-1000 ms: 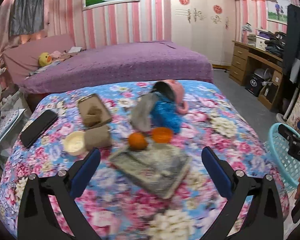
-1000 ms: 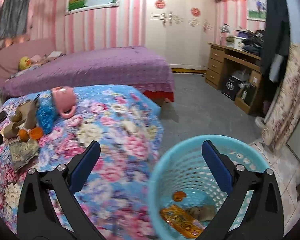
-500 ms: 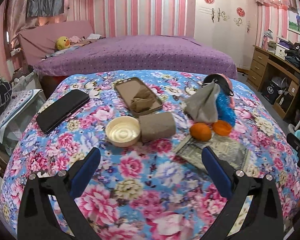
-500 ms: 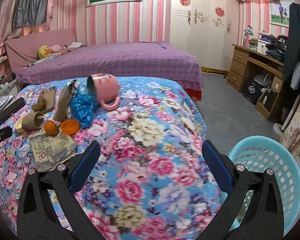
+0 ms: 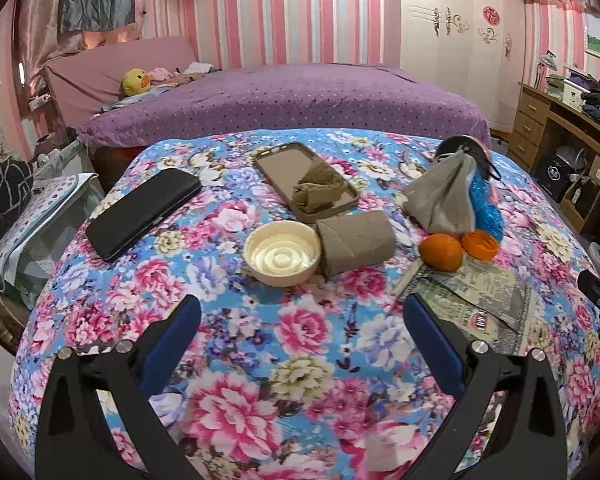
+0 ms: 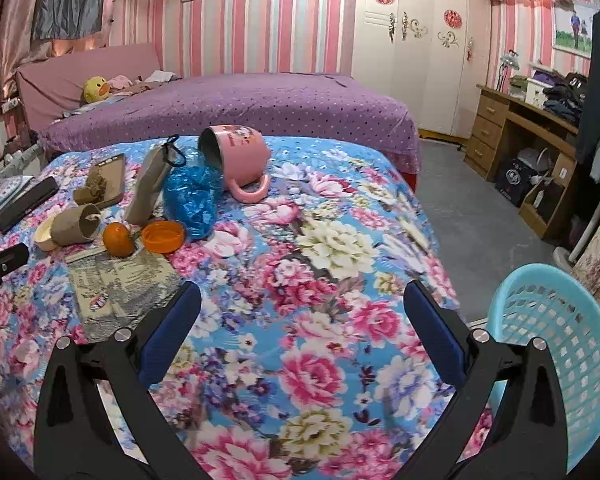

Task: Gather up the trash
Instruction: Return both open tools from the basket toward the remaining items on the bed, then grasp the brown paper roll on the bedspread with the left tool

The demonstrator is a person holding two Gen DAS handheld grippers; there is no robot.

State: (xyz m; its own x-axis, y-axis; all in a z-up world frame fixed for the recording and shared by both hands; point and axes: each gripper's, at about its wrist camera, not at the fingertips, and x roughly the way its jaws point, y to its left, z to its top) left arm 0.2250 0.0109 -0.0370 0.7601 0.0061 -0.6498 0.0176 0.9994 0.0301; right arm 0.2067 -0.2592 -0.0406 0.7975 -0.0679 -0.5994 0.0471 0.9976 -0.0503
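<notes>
Here, the left gripper is hanging wide open over the near part of the floral tablecloth, with nothing between its blue fingers. At the far left a black phone is lying flat. To its right a cream lid is sitting face up, touching a cardboard tube that is lying on its side. Just beyond them a tan phone case is holding a crumpled brown wad. Further right a grey pouch is leaning beside a blue plastic bag, and an orange is sitting next to an orange cap. A folded newspaper is lying just near of the orange.

The right gripper is likewise standing open and empty, over the near middle of the cloth. In its view the tube, the orange and the cap are lying in a row at the left, with the newspaper near of them. A pink mug is lying tipped on its side at the far edge, its mouth facing the blue bag. At the far right, off the table's near corner, a turquoise basket is standing partly behind the right finger; its inside is not showing.
</notes>
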